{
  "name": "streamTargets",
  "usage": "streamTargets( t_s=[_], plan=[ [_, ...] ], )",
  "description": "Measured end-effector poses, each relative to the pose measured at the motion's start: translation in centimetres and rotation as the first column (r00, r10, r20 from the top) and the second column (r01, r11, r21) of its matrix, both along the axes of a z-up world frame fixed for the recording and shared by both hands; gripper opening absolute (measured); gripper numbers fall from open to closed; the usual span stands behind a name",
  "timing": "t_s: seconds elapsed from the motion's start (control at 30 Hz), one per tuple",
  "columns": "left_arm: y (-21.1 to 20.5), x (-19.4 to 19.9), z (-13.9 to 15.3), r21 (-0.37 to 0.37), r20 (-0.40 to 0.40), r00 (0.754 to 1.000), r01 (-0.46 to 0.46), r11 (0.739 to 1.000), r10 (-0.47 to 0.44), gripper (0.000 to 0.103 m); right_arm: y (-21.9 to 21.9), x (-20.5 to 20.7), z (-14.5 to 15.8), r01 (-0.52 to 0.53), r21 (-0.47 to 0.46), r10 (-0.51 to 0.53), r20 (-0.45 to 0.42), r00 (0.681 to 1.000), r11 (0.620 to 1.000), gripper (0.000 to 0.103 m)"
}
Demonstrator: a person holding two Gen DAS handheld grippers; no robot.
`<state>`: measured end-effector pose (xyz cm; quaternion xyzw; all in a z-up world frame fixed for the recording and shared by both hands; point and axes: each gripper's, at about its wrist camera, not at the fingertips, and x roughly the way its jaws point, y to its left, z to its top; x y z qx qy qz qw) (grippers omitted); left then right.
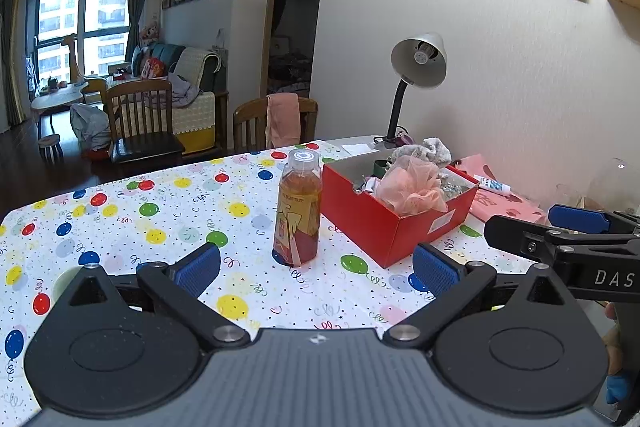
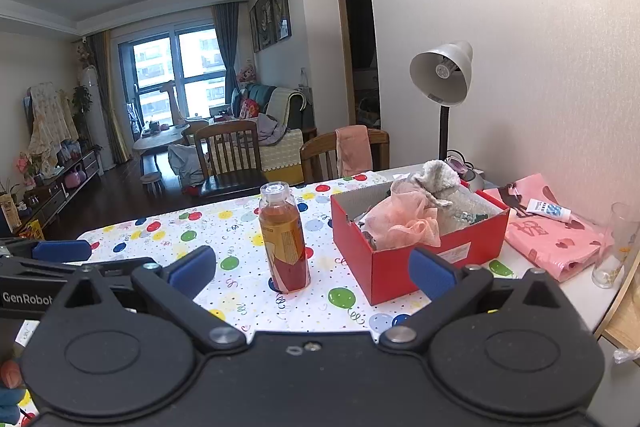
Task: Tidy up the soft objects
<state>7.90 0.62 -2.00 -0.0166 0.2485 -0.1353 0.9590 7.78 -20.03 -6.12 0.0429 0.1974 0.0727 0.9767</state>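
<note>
Pink mesh pouf atop red box ahead-right of both spread, empty jaws, labelled juice bottle straight ahead between them, "DAS" on right gripper, "GenRobot" on left gripper.

A capped bottle of amber drink stands upright on the balloon-print desk. Behind the bottle: two wooden chairs. Right of the bottle: a grey gooseneck lamp, a white tube and an empty glass.
</note>
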Motion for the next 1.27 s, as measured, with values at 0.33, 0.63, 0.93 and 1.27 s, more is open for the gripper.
streamTargets(
  t_s=[0.33,0.63,0.93,1.27],
  plan=[
    [0.8,0.3,-0.2,-0.005,-0.009,1.0,0.001,1.0,-0.001,0.103,0.3,0.1,-0.2,-0.002,0.0,0.002,-0.002,1.0,1.0,0.103],
    [0.8,0.4,-0.2,-0.004,-0.008,1.0,0.002,1.0,-0.002,0.103,0.7,0.2,-0.2,0.006,0.0,-0.006,-0.006,1.0,1.0,0.103],
    [1.0,0.5,-0.2,-0.012,-0.013,1.0,0.007,1.0,-0.007,0.103,0.8,0.1,-0.1,0.009,0.0,-0.009,-0.005,1.0,1.0,0.103],
    [1.1,0.4,-0.3,-0.016,-0.015,1.0,0.01,1.0,-0.011,0.103,0.8,0.2,-0.2,0.01,-0.002,-0.01,-0.005,1.0,1.0,0.103]
  ],
)
